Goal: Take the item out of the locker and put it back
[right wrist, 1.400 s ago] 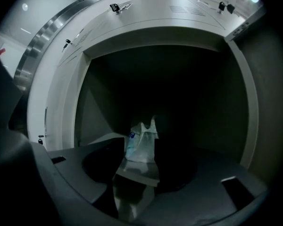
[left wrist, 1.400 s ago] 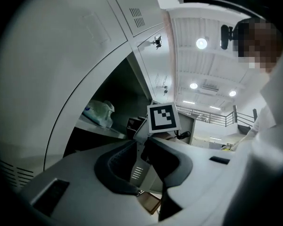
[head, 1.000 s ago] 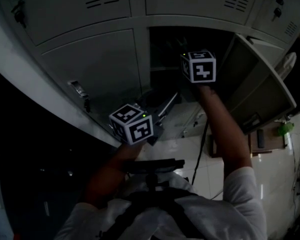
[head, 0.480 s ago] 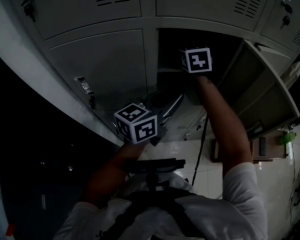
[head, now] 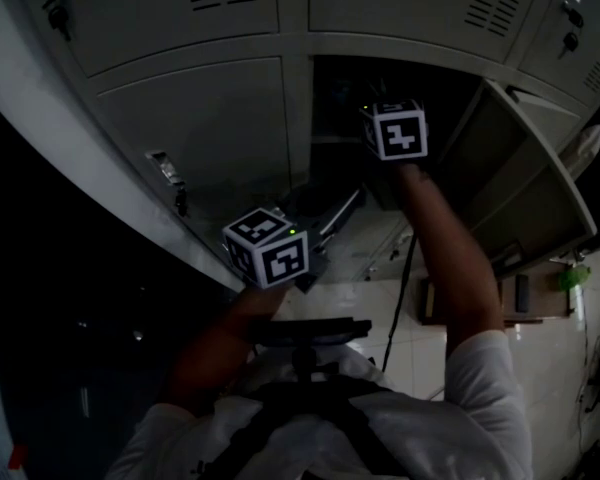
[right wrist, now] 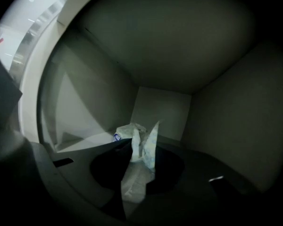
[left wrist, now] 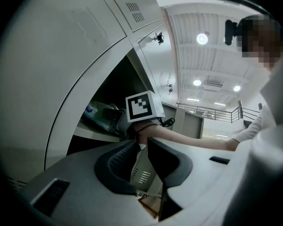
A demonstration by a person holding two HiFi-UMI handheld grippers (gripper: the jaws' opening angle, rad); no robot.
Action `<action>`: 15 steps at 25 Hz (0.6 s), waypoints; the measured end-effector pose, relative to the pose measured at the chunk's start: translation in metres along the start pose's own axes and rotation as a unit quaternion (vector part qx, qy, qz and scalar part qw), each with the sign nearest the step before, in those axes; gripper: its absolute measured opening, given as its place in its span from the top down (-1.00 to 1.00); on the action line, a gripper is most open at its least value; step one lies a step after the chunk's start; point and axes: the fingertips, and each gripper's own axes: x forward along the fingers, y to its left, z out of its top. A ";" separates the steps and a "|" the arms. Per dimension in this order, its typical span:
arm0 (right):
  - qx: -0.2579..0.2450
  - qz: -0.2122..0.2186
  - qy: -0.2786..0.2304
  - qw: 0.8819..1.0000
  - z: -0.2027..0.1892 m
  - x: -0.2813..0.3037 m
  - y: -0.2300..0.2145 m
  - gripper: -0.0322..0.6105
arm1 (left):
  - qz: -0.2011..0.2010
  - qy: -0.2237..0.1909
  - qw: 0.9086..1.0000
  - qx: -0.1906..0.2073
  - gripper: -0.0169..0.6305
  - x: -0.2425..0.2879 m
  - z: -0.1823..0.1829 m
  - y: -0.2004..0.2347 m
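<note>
- A crumpled pale plastic bag [right wrist: 132, 131] is shown on the floor of the open locker [right wrist: 160, 112], near the front and well short of the back wall. It has not yet been lifted out.
- The bag is pinched by the right gripper [right wrist: 142, 147], whose jaws are closing. They are drawn in to a narrow gap, with a fold of the plastic squeezed up between them.
- This closing is the one thing judged to have changed. In the head view the right arm is reached into the dark compartment much as it was a moment earlier, with only a slight shift of the marker cube [head: 395, 130].
- For the task, the take-out half is judged to be just starting: the grip has been made, and a pull back towards the opening is what is called for next.
- Thin, loose plastic is held, so a slip or a trailing fold caught on the locker's edge could be expected if it is drawn out fast.
- The left gripper [left wrist: 141, 157] is held low and outside the locker, to the left of the opening. Its jaws are a little apart and nothing is between them.
- The door [head: 525, 168] is swung wide to the right, so the way out is left clear.
</note>
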 end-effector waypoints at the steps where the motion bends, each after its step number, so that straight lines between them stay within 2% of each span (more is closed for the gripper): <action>1: -0.001 0.000 -0.004 1.000 0.001 -0.003 0.000 0.72 | -0.001 -0.001 1.000 -0.001 0.75 0.000 0.000 -0.001; 6: -0.009 -0.015 -0.029 0.999 0.008 -0.024 -0.009 0.76 | -0.005 -0.005 1.000 -0.004 0.75 -0.003 0.000 -0.007; 15: -0.005 -0.016 -0.048 0.999 0.007 -0.066 -0.004 0.81 | -0.016 -0.007 1.000 -0.004 0.75 -0.014 -0.003 -0.025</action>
